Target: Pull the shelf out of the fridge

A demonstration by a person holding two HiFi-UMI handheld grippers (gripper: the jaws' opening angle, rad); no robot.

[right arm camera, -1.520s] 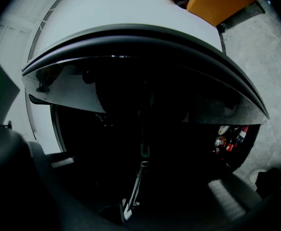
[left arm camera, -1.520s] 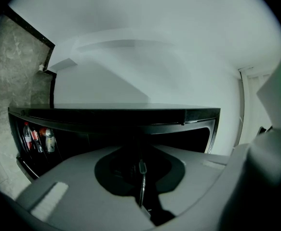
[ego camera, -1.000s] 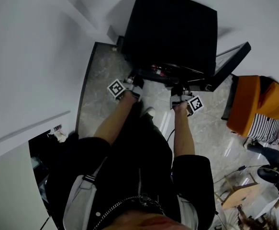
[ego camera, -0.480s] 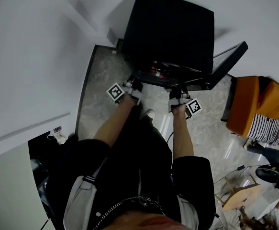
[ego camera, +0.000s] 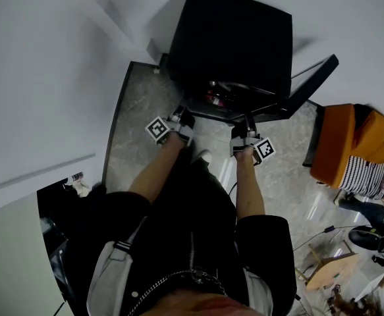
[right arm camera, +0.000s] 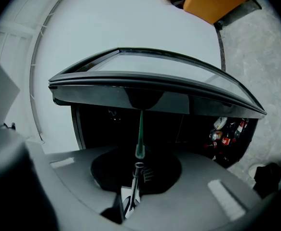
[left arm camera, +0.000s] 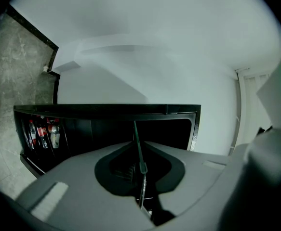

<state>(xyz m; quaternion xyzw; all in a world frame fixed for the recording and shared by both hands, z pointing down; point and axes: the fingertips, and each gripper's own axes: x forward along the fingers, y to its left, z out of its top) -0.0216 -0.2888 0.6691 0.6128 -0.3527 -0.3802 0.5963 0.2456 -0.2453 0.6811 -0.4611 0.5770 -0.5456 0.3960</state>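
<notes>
In the open fridge's (ego camera: 234, 38) mouth the shelf (right arm camera: 140, 129) lies crosswise, front edge clamped in the fingers of left gripper (ego camera: 180, 118) and right gripper (ego camera: 243, 130); the pull runs straight back toward the person.

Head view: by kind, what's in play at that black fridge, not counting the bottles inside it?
Fridge: 1
Open fridge door: 1
Glass shelf: 1
Grippers: 2, the left gripper and the right gripper, both shut on the glass shelf
Total: 5
</notes>
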